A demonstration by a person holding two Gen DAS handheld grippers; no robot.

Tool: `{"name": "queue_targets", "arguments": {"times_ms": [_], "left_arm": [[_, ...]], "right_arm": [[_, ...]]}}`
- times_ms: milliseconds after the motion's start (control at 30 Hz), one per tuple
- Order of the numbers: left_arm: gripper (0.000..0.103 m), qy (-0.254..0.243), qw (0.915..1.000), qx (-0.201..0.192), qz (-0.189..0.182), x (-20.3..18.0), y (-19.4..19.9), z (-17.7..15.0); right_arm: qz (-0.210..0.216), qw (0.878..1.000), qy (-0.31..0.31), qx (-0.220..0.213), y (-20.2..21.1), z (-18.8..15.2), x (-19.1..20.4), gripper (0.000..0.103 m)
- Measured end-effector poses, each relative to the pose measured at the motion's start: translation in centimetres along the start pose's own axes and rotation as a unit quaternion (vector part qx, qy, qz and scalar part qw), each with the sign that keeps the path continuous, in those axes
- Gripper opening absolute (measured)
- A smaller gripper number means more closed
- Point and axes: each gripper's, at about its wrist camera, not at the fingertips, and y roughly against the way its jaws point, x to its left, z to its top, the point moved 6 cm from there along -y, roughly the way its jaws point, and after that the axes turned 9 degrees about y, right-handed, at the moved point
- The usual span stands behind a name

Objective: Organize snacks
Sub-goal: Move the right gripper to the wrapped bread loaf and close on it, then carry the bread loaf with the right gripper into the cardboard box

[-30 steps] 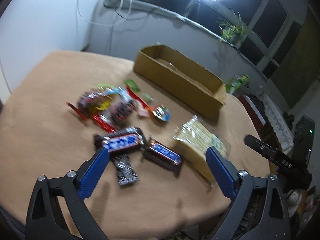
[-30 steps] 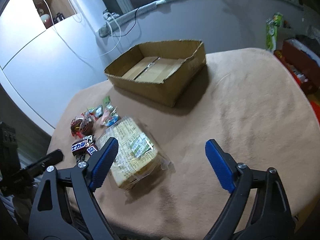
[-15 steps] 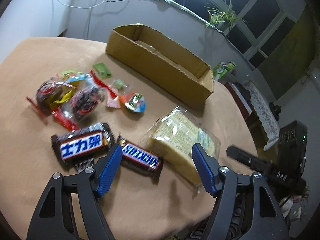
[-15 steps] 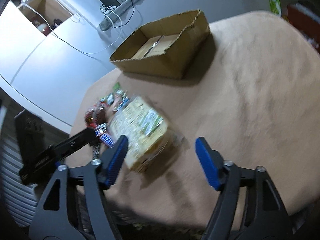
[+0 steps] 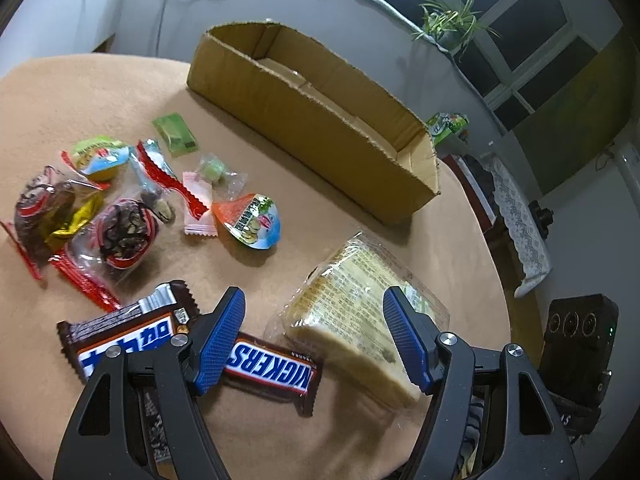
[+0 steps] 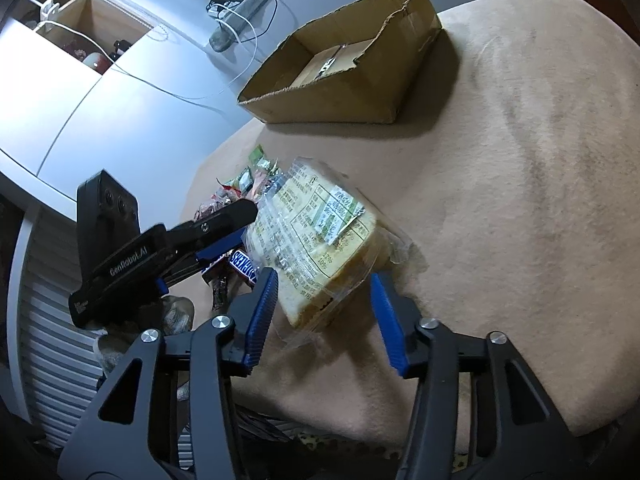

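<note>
A bagged slice of bread [image 5: 356,312] lies on the tan table [image 5: 80,96] near its front edge. A Snickers bar [image 5: 272,368] and a second chocolate bar [image 5: 128,340] lie left of it. Small wrapped sweets [image 5: 120,208] are scattered behind them. An open cardboard box [image 5: 320,120] stands at the back. My left gripper [image 5: 316,324] is open, low over the Snickers bar and the bread's near end. My right gripper [image 6: 324,292] is open, its fingers on either side of the bread's near end [image 6: 320,240]. The box also shows in the right wrist view [image 6: 340,72].
The left gripper's body [image 6: 132,256] reaches in from the left in the right wrist view. The right gripper's body [image 5: 576,344] is at the right edge of the left wrist view. A green packet [image 5: 448,124] and a plant [image 5: 448,24] stand beyond the table.
Both grippers have moved down and forward toward the snacks. The right gripper's fingers now sit on either side of the bread's near end. The left gripper's jaws have narrowed.
</note>
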Motion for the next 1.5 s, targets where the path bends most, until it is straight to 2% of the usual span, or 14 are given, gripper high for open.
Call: {"name": "queue_targets", "arguments": {"times_ms": [133, 267, 400, 600, 867, 1167, 1500], "left_arm": [[0.07, 0.001, 0.9999, 0.009, -0.007, 0.0, -0.6, 0.0], [0.068, -0.02, 0.9995, 0.022, -0.003, -0.7, -1.3, -0.3], [0.068, -0.031, 0.9993, 0.023, -0.001, -0.8, -1.1, -0.7], [0.068, -0.054, 0.9983, 0.023, 0.003, -1.4, -1.0, -1.5], [0.068, -0.053, 0.9984, 0.019, 0.004, -1.4, -0.5, -2.0], [0.068, -0.08, 0.9968, -0.01, 0.006, -2.7, 1.2, -1.7], [0.068, -0.097, 0.9943, -0.045, -0.001, -4.6, 3.3, 0.7]], "right_arm": [[-0.005, 1.0, 0.005, 0.003, -0.5, 0.2, 0.1, 0.046], [-0.012, 1.0, 0.011, 0.004, -0.6, 0.2, 0.1, 0.044], [-0.016, 1.0, 0.013, 0.002, -0.7, 0.5, -0.1, 0.044], [-0.044, 0.998, 0.047, 0.002, -0.7, 0.8, 0.5, 0.042], [-0.056, 0.996, 0.07, -0.003, 0.0, 1.2, 1.2, 0.042], [-0.062, 0.993, 0.098, -0.024, 1.5, 2.5, 2.8, 0.041], [-0.07, 0.987, 0.135, -0.054, 3.1, 5.4, 4.4, 0.041]]}}
